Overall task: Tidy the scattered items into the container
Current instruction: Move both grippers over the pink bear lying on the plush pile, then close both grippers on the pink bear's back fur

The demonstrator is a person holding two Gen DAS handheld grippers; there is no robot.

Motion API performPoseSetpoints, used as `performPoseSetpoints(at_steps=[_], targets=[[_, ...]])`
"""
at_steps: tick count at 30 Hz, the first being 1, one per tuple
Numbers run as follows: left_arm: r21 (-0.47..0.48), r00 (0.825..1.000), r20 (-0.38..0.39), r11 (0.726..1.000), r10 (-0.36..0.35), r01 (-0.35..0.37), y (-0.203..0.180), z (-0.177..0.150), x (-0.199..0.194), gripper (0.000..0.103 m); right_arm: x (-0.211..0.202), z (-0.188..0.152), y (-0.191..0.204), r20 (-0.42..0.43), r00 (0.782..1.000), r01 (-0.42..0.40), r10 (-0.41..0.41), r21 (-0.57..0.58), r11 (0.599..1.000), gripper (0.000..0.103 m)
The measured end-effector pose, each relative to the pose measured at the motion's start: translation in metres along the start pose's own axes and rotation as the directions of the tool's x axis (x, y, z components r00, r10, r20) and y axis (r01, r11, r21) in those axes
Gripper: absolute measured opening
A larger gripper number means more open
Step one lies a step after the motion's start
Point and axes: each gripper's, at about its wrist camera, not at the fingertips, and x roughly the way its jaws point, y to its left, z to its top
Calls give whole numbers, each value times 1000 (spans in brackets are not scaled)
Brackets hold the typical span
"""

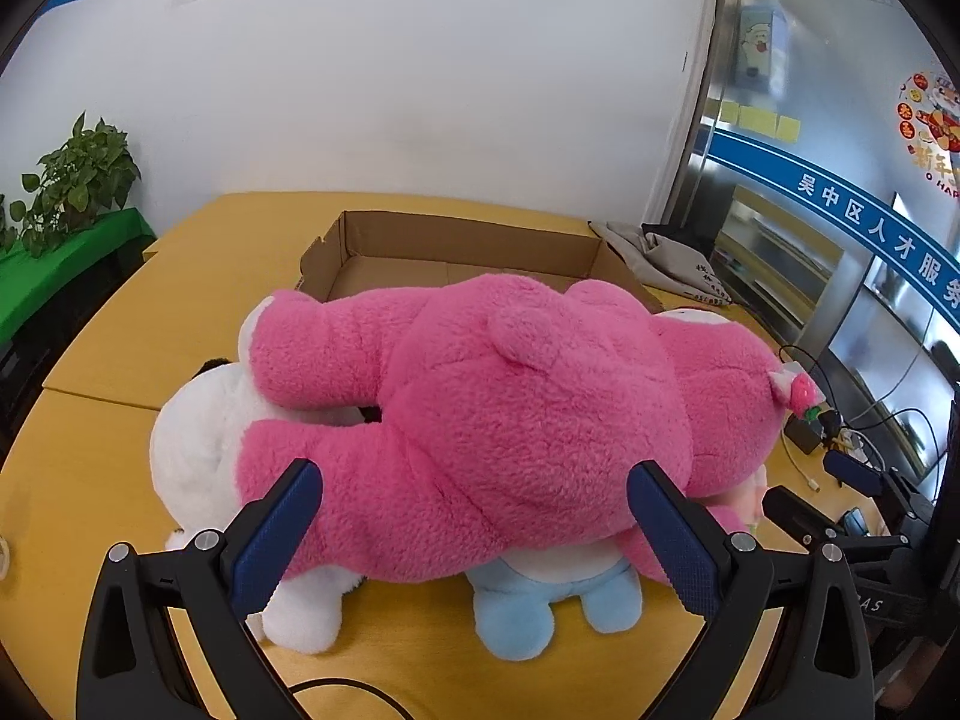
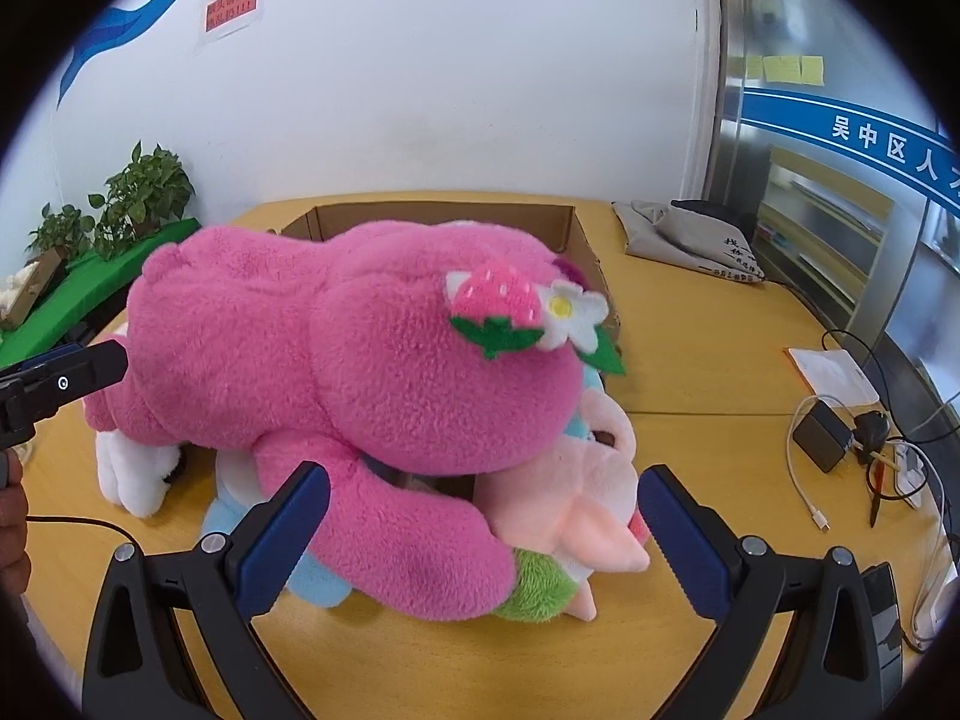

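Note:
A big pink plush bear (image 1: 492, 408) lies face down on a pile of smaller plush toys on the yellow table: a white one (image 1: 198, 444) at the left and a light blue one (image 1: 540, 600) under it. An open cardboard box (image 1: 456, 252) stands just behind the pile. My left gripper (image 1: 474, 480) is open, its jaws on either side of the bear's lower body. In the right wrist view the bear (image 2: 336, 372) carries a strawberry and flower patch; a peach plush (image 2: 576, 498) and a green one (image 2: 540, 591) lie beneath. My right gripper (image 2: 486, 498) is open around the bear's arm.
A grey cloth bag (image 2: 690, 234) lies at the back right. A charger, cables and paper (image 2: 834, 414) sit at the table's right edge. Potted plants (image 2: 138, 198) on a green shelf stand at the left. The left gripper shows in the right wrist view (image 2: 60, 384).

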Motion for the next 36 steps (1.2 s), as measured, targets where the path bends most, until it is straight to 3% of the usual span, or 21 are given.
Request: performPoseSetpoints(at_steps=[4,9,12,15,16,17,18,19,21,26,28,36], targets=[[-29,999,-41,999,-26,24,10,13,15,103,-11,22,-18,56,986,-163,158,96,982,102],[-59,992,-97,996,-77,72,20,26,45,103,9,44,-29,47,996,-80,77,67,995,102],[-76,984,-119,989,-131,123,23,31,65,103,38,49,-33,-10,996,-89,90,68,994,102],[-146,965,-167,973,-205,181,33,34,86,102,61,47,-32,-37,993,-107,109,46,993,101],[-144,964,-171,973,-205,182,33,35,88,98,65,47,-31,-38,993,-108,110,43,993,101],[-132,964,-170,974,-206,185,33,35,88,96,66,46,-29,-33,992,-119,120,37,992,92],[-122,964,-168,975,-205,186,32,36,87,92,64,46,-26,-23,990,-141,141,28,990,78],[-116,965,-169,976,-200,182,32,35,85,89,63,46,-23,-14,988,-153,153,19,988,71],[-112,967,-168,978,-192,175,33,34,84,82,62,45,-15,-9,992,-129,129,-3,992,65],[-104,969,-159,979,-191,176,34,34,76,63,56,46,-5,6,993,-114,114,-19,993,52],[-100,969,-153,979,-192,179,34,35,70,51,52,49,-5,18,992,-123,123,-17,992,48],[-101,976,-89,977,-197,188,33,51,41,30,28,65,10,128,987,-94,101,-65,993,39]])
